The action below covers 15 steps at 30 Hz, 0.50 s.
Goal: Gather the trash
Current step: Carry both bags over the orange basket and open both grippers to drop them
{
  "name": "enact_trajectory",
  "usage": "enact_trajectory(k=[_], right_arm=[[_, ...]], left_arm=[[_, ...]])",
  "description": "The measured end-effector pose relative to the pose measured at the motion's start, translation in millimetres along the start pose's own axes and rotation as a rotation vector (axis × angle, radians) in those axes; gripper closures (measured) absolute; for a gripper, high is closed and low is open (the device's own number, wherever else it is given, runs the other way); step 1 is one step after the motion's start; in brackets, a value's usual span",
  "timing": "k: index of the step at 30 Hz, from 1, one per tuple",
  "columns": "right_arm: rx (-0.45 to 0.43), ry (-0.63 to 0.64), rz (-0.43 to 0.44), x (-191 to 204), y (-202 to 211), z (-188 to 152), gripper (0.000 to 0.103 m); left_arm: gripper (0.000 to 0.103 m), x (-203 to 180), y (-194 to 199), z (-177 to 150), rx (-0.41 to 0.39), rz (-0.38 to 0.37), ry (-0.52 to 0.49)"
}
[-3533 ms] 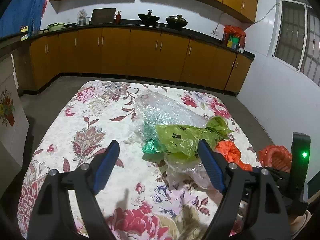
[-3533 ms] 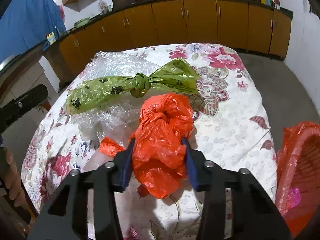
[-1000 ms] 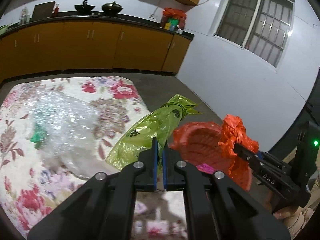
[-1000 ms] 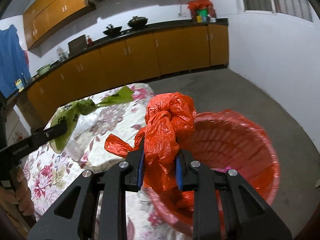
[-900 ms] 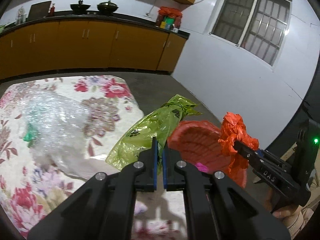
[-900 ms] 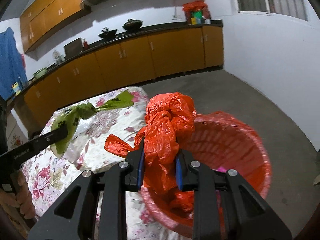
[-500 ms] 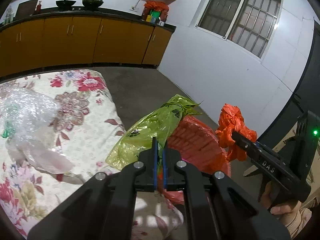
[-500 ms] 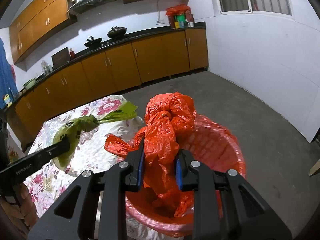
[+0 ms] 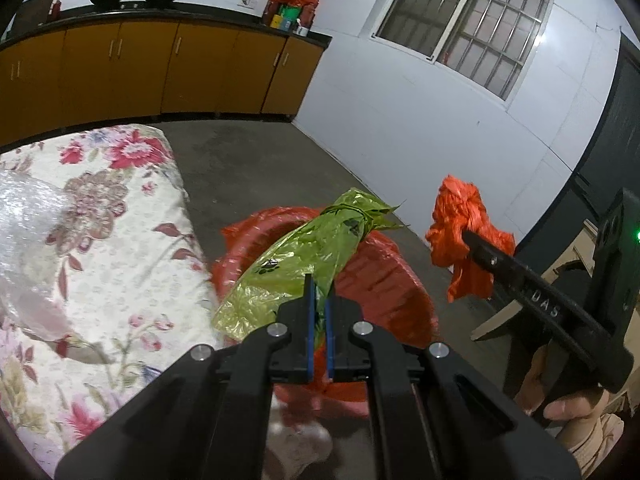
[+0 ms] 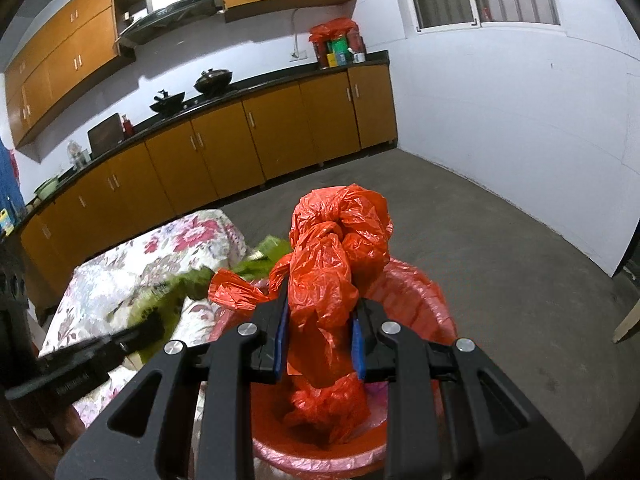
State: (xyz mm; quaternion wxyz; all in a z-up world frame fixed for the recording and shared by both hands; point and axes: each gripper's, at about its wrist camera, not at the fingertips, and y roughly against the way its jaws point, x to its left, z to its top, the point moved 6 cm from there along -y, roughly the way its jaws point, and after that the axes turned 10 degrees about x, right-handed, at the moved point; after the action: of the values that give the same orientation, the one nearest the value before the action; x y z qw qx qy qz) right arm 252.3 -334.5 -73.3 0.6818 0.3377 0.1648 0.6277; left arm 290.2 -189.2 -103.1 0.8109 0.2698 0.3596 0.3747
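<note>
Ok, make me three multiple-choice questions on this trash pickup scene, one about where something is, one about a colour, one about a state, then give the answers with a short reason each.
1. Where is the red bin?
A. on the kitchen counter
B. on the floor beside the floral-covered table
C. on top of the table

2. What colour is the bag in the left hand-held gripper?
A. green
B. blue
C. white

3. What is the state of the right hand-held gripper?
A. wide open and empty
B. shut with nothing in it
C. shut on the orange bag

Answers:
1 B, the bin stands on the concrete floor at the table's edge.
2 A, the green bag with dark prints sticks out past its closed pads.
3 C, both pads press the crumpled bag over the bin.
</note>
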Motion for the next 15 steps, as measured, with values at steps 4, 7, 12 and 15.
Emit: enact_trajectory(k=[4, 7, 12, 15], right_arm=[[-0.014, -0.017, -0.008, -4.0, -0.1, 6.0, 0.076], [-0.015, -0.027, -0.012, -7.3, -3.7, 8.0, 0.065], [-0.013, -0.027, -0.02, -5.6, -7.7, 1.6, 0.048], [-0.014, -0.024, -0.03, -4.5, -6.5, -3.7, 0.04]], left_arm=[[0.089, -5.7, -13.8, -3.4, 0.027, -0.006, 0.003], [0.071, -1.8, -20.9, -7.4, 0.044, -0.011, 0.02], [0.066, 13.1, -20.3, -15.4, 0.059, 0.017, 0.039], [0.058, 23.3, -9.2, -18.1, 0.038, 0.055, 0.042]])
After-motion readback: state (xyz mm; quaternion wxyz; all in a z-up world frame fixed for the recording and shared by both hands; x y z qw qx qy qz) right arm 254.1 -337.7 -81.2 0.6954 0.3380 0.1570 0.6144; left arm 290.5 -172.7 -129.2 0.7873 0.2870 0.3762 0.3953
